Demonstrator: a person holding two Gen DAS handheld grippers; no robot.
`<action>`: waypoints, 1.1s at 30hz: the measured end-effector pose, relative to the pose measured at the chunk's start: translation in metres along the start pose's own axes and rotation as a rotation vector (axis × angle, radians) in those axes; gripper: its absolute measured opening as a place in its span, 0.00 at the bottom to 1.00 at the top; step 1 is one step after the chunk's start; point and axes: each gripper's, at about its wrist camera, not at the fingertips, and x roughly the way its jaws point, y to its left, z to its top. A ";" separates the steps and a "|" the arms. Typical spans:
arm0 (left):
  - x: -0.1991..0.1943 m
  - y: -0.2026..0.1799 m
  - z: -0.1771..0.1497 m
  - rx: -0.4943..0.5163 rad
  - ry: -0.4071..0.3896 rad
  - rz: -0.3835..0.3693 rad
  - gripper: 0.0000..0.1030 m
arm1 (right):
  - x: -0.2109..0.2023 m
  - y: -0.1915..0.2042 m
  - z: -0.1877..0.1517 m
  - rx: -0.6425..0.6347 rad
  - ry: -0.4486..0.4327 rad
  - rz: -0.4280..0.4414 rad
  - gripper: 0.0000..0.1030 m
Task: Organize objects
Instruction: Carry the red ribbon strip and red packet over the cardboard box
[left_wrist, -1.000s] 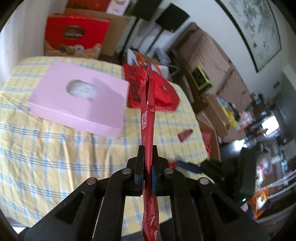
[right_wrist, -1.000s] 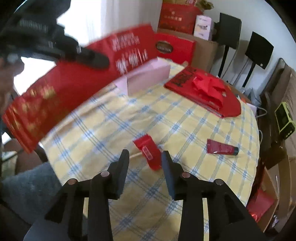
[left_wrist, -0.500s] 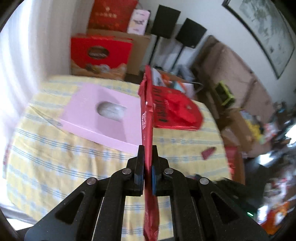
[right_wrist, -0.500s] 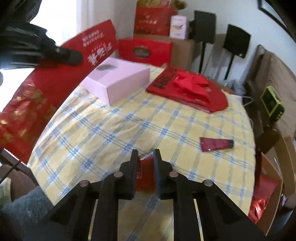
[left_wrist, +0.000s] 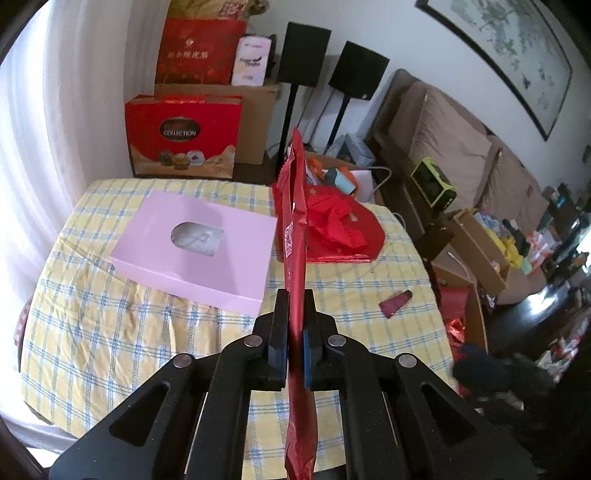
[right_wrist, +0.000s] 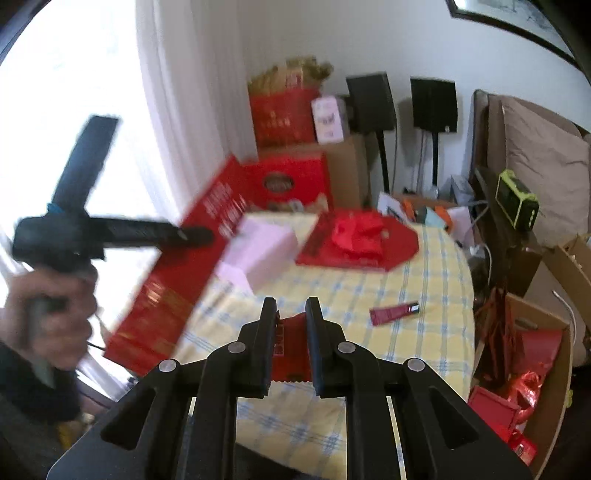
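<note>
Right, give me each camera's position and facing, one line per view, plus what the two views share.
Left wrist: rides the left gripper, looks down over the checked table; its fingers clamp a large red bag edge-on.
Right wrist: rides the right gripper, faces the table and window; its fingers grip a small red packet; the person's left hand shows, blurred.
Shared: pink box, dark red tube, red bag.

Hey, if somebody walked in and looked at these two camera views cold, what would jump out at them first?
Probably the big red foil bag, pinched edge-on in the left gripper above the yellow checked tablecloth. Next comes the small red packet clamped in the right gripper, lifted off the cloth. Behind them a pink box with an oval window lies flat on the table, beside a heap of red bags.
</note>
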 end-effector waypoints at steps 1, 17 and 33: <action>-0.002 -0.002 0.000 0.002 -0.007 -0.004 0.05 | -0.007 0.001 0.003 -0.003 -0.012 0.004 0.14; -0.008 0.004 -0.004 -0.025 -0.027 0.014 0.05 | -0.079 -0.036 -0.016 -0.039 -0.056 -0.216 0.14; 0.017 -0.011 -0.011 0.014 -0.011 0.134 0.05 | -0.068 -0.091 -0.087 0.042 0.014 -0.266 0.14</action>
